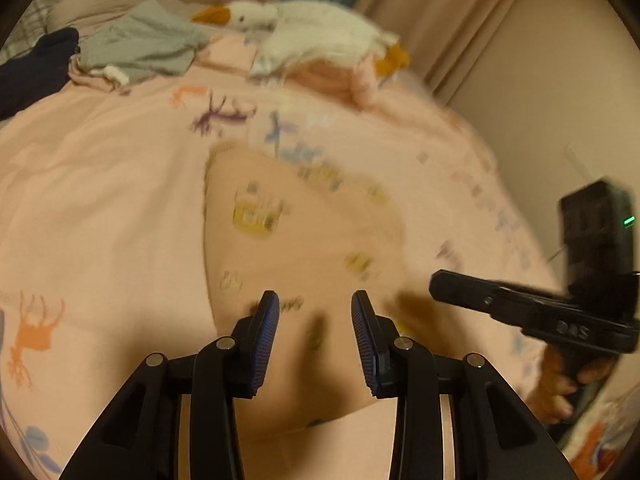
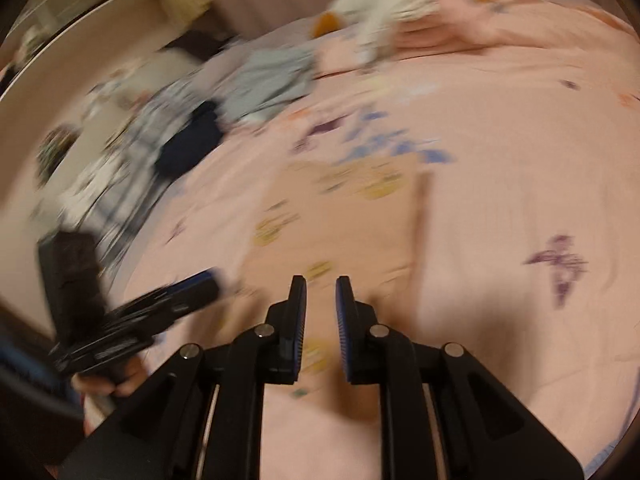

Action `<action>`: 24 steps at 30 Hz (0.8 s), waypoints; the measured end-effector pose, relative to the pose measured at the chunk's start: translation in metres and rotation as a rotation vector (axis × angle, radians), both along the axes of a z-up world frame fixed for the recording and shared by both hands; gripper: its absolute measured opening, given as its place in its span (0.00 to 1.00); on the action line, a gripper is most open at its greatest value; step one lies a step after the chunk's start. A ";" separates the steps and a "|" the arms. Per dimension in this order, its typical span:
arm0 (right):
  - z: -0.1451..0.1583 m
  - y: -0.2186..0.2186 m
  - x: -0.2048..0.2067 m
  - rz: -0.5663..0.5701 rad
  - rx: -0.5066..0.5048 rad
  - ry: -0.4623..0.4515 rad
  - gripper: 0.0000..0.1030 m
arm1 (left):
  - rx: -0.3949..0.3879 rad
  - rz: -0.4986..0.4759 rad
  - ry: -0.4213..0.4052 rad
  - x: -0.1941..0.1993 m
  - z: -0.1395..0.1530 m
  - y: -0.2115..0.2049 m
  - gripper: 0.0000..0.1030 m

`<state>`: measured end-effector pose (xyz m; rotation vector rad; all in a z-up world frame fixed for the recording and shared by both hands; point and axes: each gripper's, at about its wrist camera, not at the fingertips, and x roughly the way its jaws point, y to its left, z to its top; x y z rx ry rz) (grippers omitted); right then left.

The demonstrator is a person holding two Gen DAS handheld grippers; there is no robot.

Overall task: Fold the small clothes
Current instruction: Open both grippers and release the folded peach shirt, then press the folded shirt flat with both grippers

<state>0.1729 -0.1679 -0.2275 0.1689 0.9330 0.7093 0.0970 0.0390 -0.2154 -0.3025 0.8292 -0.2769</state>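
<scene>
Both my grippers hang empty over the peach garment [image 1: 304, 240]: left gripper [image 1: 314, 312] jaws apart, right gripper [image 2: 321, 300] narrowly parted; plush goose [image 1: 316, 32] at twelve o'clock.

Dim warm light, heavy motion blur (fisheye-curved edges)

The only lettering is on the side of the right gripper [image 1: 434, 288], seen from the left wrist camera: pale raised characters on its black body, near the handle. They appear upside down and smeared by motion blur; they look like three or four characters, but cannot be read with certainty. The small garment [image 1: 304, 240] carries yellow printed patches that are too blurred to show whether they hold any words. The printed figures on the pink bedcover [image 1: 100, 200] are pictures of animals, not text.
</scene>
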 end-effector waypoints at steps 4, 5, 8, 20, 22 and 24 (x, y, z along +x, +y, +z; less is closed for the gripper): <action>-0.052 -0.001 0.018 -0.122 -0.204 0.119 0.00 | -0.040 0.035 0.098 0.010 -0.032 0.012 0.34; -0.057 -0.009 0.020 -0.131 -0.168 0.134 0.00 | -0.064 0.036 0.103 0.008 -0.031 0.016 0.34; -0.052 -0.028 0.024 -0.169 -0.146 0.150 0.00 | -0.098 0.045 0.107 0.000 -0.028 0.030 0.34; -0.009 -0.023 -0.006 -0.084 -0.024 0.009 0.10 | 0.099 0.034 -0.097 -0.049 0.008 -0.001 0.34; -0.012 -0.009 -0.012 -0.026 -0.045 0.018 0.10 | 0.130 0.023 -0.041 -0.036 -0.003 -0.015 0.34; -0.023 0.006 -0.011 -0.022 -0.150 0.024 0.10 | 0.162 0.000 0.062 -0.022 -0.023 -0.027 0.34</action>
